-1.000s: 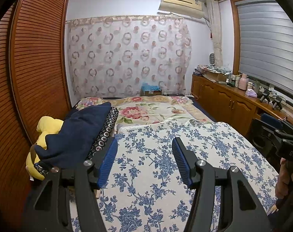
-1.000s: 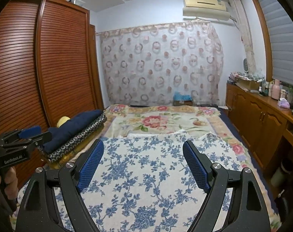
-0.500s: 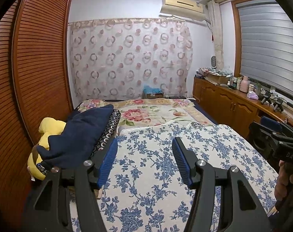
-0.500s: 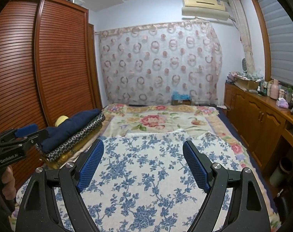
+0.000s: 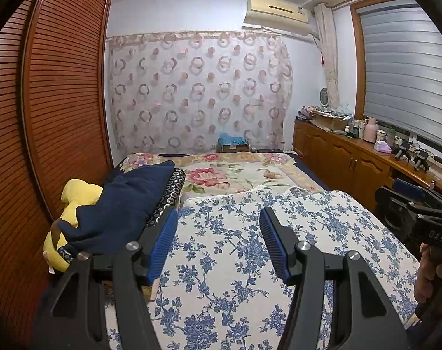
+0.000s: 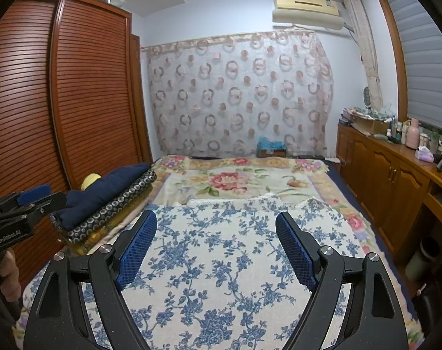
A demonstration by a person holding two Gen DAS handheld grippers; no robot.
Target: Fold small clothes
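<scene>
A navy blue cloth (image 5: pixel 124 204) lies bunched on a black ring-patterned fabric stack (image 5: pixel 171 192) at the bed's left edge; the right wrist view shows the navy cloth (image 6: pixel 104 186) as well. The bed is spread with a blue floral sheet (image 5: pixel 235 248). My left gripper (image 5: pixel 219 213) hovers open above the sheet, nothing between its blue pads (image 5: pixel 162 242). My right gripper (image 6: pixel 216 215) stands wide open over the same sheet (image 6: pixel 221 262), also with nothing in it. Each gripper shows at the edge of the other's view, held by a hand (image 5: pixel 431 271).
A yellow plush toy (image 5: pixel 75 198) lies beside the navy cloth against the slatted wooden wardrobe (image 5: pixel 60 102). A pink floral blanket (image 5: pixel 235 172) covers the far bed. A wooden cabinet (image 6: pixel 396 175) with bottles runs along the right. A patterned curtain (image 6: pixel 238 93) hangs behind.
</scene>
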